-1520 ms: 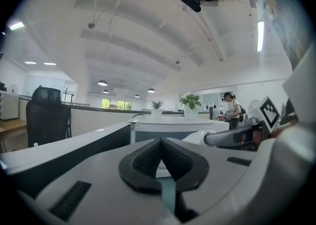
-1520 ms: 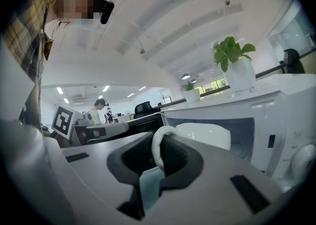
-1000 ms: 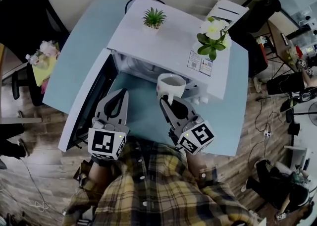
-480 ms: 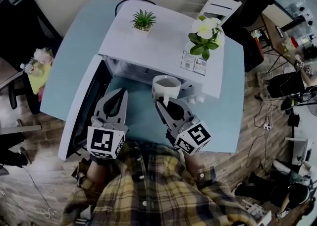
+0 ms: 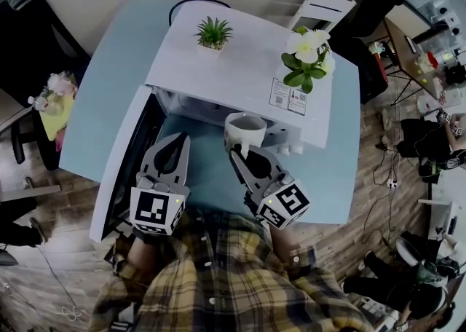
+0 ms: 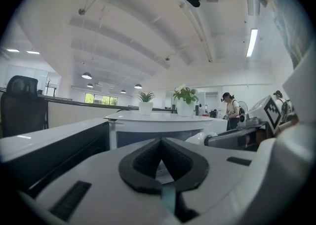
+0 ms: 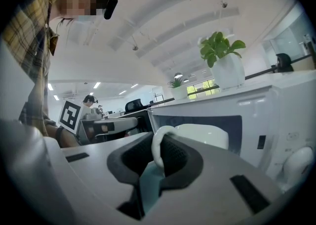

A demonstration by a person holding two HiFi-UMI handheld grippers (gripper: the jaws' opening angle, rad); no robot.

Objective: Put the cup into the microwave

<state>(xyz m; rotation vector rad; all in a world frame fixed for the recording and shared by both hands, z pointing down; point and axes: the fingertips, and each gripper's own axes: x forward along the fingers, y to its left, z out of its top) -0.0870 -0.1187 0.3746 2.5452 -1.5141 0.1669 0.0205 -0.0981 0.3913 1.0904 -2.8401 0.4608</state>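
Head view steeply down over microwave (image 5: pixel 247 68), both gripper views near level, close, facing it

A spiky green plant (image 5: pixel 213 33) in a white pot stands at 12 o'clock in the head view, with a white-flowered plant (image 5: pixel 307 57) well apart at its 3 o'clock. The pale blue worktop (image 5: pixel 109 97) spreads below them. A yellow item (image 5: pixel 54 108) sits off its 9 o'clock edge above the wooden floor (image 5: pixel 44 265), and cables (image 5: pixel 389 178) trail at 3 o'clock.

Open-plan office: black swivel chair (image 6: pixel 22 105), ceiling strip light (image 6: pixel 252 42), wood-plank floor (image 5: pixel 44 250).
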